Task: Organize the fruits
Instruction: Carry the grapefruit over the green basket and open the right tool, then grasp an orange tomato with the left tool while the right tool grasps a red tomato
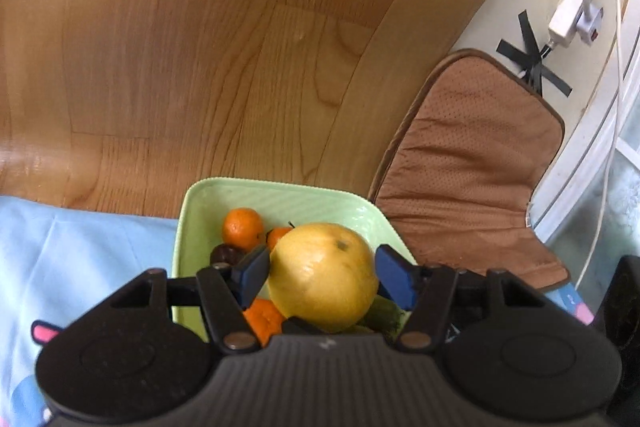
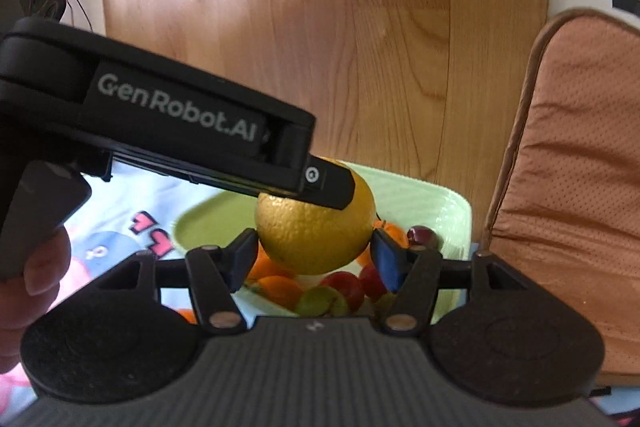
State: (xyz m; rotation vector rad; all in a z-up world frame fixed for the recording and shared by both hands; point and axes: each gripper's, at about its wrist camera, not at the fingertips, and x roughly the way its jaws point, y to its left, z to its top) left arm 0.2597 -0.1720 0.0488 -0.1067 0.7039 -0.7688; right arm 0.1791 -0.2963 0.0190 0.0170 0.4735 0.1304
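Left wrist view gives me the left claw (image 1: pixel 324 267) with a big yellow fruit (image 1: pixel 324 279) between its blue pads. Both pads seem to press on the peel, so I read it as pinching the fruit. The right wrist view shows the same for the right claw (image 2: pixel 314 247): its pads sit against the two sides of this fruit, and one finger of the left claw lies across the top of it. So both claws pinch one fruit together.

The fruit hangs just over the green tray (image 1: pixel 280 195), not resting in it. Below it in the tray I see small oranges (image 1: pixel 242 229), red grapes (image 2: pixel 344 285) and something green that I cannot name. The tray stands on a blue cloth (image 1: pixel 80 247), beside a brown cushion (image 1: pixel 472 167), with the wooden floor (image 1: pixel 200 47) behind.

I judge that the step in hand is to carry the big fruit, either into the tray or out of it; I cannot tell which. The next move calls for both claws to travel together with even pressure, because the fruit is round, looks heavy and may slip. For a set-down, I need a free place away from the soft grapes.
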